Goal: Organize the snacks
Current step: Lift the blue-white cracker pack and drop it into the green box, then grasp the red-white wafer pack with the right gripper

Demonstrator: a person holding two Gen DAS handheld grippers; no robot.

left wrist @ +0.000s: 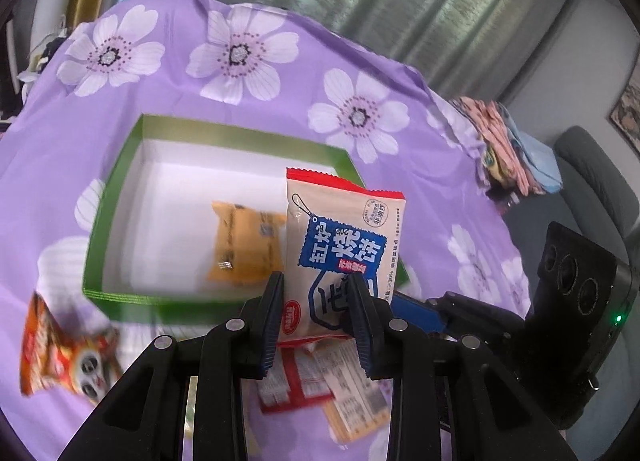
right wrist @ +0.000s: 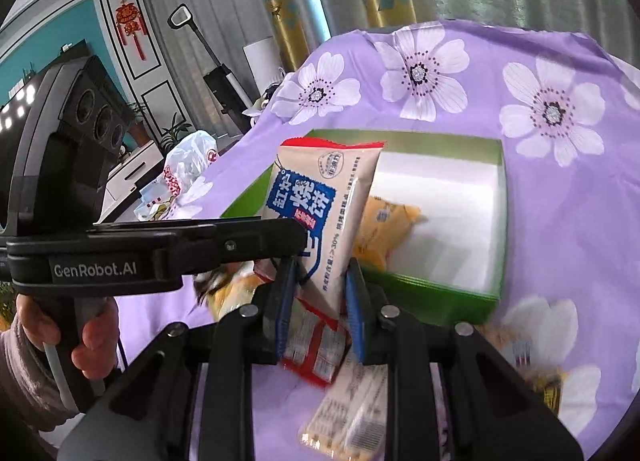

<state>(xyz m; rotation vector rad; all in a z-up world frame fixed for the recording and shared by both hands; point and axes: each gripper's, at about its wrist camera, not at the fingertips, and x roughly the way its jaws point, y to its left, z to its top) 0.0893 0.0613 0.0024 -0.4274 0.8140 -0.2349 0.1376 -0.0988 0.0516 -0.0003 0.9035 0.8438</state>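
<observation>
The packet point(left wrist: 340, 253) is a sealed foil pouch, cream with a blue label and red crimped ends; judged light, soft and slightly puffed, with a slick film that can slip and contents that may crush under hard pressure. The best hold is the lower end near the bottom crimp, where the film is flatter. Both grippers already clamp it there: the left gripper point(left wrist: 316, 313) is clenched on the lower part, and the right gripper point(right wrist: 320, 301) is clenched on the same packet point(right wrist: 320, 217) at the same end. The packet is held in the air, above the near rim of the box point(left wrist: 120, 197) and partly in front of it. Its long axis runs near upright, free top crimp pointing up and away from the cameras, printed face toward them. Inside the box lies 1 yellow pouch point(left wrist: 244, 245). On the purple cloth point(left wrist: 200, 73) below the grippers lie 2 more packets face down, and an orange bag point(left wrist: 68, 353) lies left of the box.
</observation>
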